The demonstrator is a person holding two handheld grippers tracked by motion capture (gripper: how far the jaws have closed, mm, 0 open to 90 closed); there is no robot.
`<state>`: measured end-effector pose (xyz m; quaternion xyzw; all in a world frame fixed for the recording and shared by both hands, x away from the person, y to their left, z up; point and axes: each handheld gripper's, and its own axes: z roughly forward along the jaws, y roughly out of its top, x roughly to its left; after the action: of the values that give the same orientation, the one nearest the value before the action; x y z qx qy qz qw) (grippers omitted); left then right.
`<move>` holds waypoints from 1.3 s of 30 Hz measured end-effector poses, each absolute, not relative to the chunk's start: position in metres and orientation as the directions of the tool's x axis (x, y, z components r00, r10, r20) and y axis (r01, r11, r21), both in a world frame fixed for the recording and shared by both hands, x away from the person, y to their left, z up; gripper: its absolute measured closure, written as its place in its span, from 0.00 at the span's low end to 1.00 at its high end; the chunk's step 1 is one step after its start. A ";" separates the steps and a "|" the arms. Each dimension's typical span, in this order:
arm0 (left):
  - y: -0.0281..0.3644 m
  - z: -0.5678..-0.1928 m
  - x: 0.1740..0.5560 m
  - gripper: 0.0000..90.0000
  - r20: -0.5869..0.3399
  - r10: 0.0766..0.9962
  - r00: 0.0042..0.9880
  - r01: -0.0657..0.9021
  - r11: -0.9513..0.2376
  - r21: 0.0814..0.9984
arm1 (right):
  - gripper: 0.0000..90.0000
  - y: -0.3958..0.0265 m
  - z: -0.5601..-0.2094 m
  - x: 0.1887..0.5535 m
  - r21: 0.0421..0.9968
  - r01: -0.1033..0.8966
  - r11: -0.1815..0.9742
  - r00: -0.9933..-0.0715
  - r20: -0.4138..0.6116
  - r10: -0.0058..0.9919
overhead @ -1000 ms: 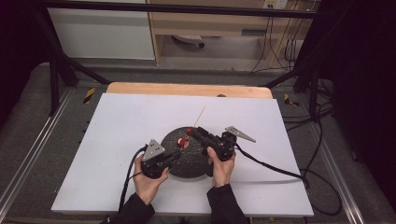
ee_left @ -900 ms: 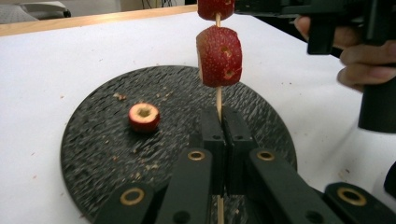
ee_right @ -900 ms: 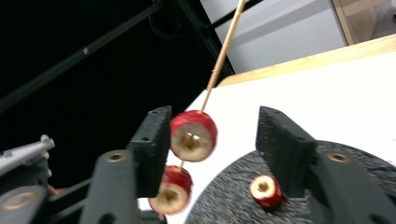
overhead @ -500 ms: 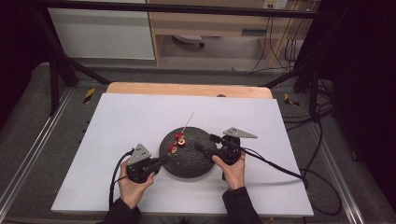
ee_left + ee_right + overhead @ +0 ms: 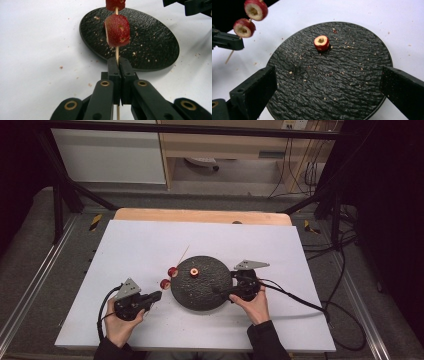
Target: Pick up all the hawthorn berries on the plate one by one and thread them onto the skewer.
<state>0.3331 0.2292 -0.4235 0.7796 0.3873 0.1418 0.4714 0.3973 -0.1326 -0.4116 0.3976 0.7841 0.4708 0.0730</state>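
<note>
My white counter [image 5: 150, 245] carries a round black rough-grained plate [image 5: 202, 292] at the high view's centre. My right gripper [image 5: 329, 87], jaws just spread wide and empty, frames one cored red fruit slice [image 5: 321, 43]. My left gripper [image 5: 119, 67] has drawn lower left, clamped on the thin wooden skewer [image 5: 117, 51] threading two slices [image 5: 117, 30].

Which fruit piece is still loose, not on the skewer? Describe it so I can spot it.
Find the round black plate at the middle of the white table. One red fruit piece with a pale hollowed centre lies on its far part. The two others hang left of the plate, threaded on the skewer.
</note>
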 end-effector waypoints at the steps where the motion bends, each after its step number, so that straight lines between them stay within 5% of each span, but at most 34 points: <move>1: 0.232 -0.424 0.333 0.99 -0.144 0.737 0.660 0.471 -0.258 0.843 | 0.02 -0.133 -0.411 0.398 0.794 0.552 0.254 -0.678 0.250 0.692; 25: 0.264 -0.431 0.326 0.98 -0.137 0.740 0.658 0.483 -0.276 0.831 | 0.08 -0.075 -0.384 0.440 0.682 0.561 0.470 -0.725 0.131 0.676; 39: 0.267 -0.431 0.327 0.98 -0.141 0.743 0.654 0.491 -0.276 0.826 | 0.25 -0.034 -0.392 0.476 0.591 0.607 0.531 -0.714 0.112 0.691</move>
<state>0.3273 0.2670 -0.4312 0.7866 0.3924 0.1382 0.4563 0.4760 -0.0338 -0.3917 0.3720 0.8724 0.3099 0.0679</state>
